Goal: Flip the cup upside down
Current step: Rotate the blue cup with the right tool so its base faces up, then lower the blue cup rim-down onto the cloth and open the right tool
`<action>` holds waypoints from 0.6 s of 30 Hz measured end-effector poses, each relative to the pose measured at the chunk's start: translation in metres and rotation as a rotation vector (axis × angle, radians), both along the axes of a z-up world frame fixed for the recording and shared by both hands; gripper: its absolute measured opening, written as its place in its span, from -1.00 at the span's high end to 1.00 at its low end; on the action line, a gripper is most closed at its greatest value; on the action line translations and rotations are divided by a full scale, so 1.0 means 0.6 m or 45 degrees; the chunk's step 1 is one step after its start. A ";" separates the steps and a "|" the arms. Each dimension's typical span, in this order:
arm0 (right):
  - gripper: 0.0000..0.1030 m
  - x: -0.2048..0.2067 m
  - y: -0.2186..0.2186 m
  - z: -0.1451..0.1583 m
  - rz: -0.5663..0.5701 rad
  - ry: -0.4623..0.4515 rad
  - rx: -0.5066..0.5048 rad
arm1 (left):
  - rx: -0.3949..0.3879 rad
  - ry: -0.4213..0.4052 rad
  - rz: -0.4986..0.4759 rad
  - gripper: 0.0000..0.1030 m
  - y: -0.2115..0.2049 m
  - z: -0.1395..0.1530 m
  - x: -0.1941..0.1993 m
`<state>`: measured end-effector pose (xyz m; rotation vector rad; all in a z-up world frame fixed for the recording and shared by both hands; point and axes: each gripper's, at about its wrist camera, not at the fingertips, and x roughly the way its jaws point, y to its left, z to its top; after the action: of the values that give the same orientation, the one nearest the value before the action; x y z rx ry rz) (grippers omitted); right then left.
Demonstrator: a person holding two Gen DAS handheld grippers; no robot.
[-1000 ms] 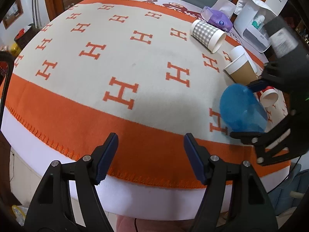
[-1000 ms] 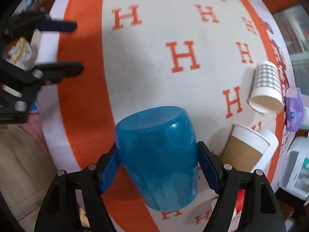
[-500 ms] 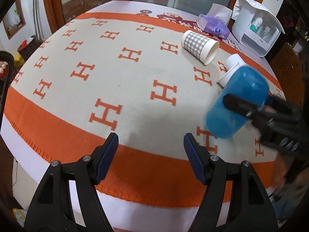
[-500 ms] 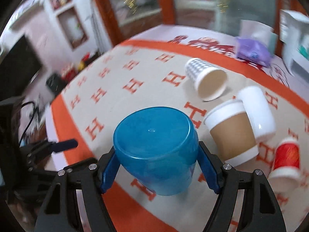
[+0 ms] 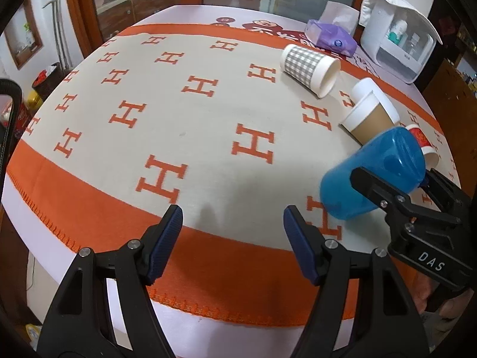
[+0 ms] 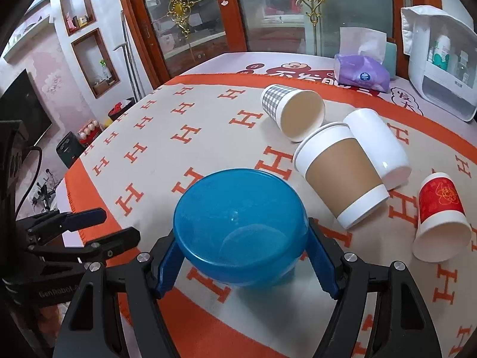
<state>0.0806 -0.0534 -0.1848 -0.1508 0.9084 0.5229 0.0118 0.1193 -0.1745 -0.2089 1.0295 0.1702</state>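
My right gripper (image 6: 247, 259) is shut on a blue plastic cup (image 6: 241, 226). The cup is tilted, base up and towards the camera, its lower end close above the blanket. In the left wrist view the cup (image 5: 372, 176) leans at the right, held by the right gripper (image 5: 396, 191), its mouth end down to the left. My left gripper (image 5: 232, 238) is open and empty over the blanket's front orange border, left of the cup.
An orange and cream H-pattern blanket (image 5: 184, 113) covers the table. Paper cups lie on their sides behind the blue cup: checked (image 6: 292, 113), brown-sleeved (image 6: 342, 176), white (image 6: 378, 146), red (image 6: 441, 217). A purple tissue pack (image 6: 360, 71) and a white organiser (image 6: 441, 59) stand at the back.
My right gripper has turned with the blue cup, tipping it from lying sideways towards base up, and has lowered it nearer the blanket. The left gripper has stayed open in place.
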 end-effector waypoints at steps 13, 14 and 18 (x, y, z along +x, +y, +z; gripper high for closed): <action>-0.67 -0.003 -0.022 0.004 -0.082 0.062 0.056 | 0.046 0.029 -0.046 -0.35 -0.009 0.011 0.014; -0.67 -0.007 -0.023 0.006 -0.085 0.061 0.060 | 0.049 0.026 -0.049 -0.36 -0.010 0.014 0.014; -0.72 -0.023 -0.034 0.018 -0.100 0.064 0.086 | 0.056 0.016 -0.067 -0.40 -0.016 0.023 0.014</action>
<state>0.0669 -0.0740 -0.1741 -0.0408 0.9411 0.4854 0.0200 0.1099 -0.1605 -0.1408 1.0415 0.1462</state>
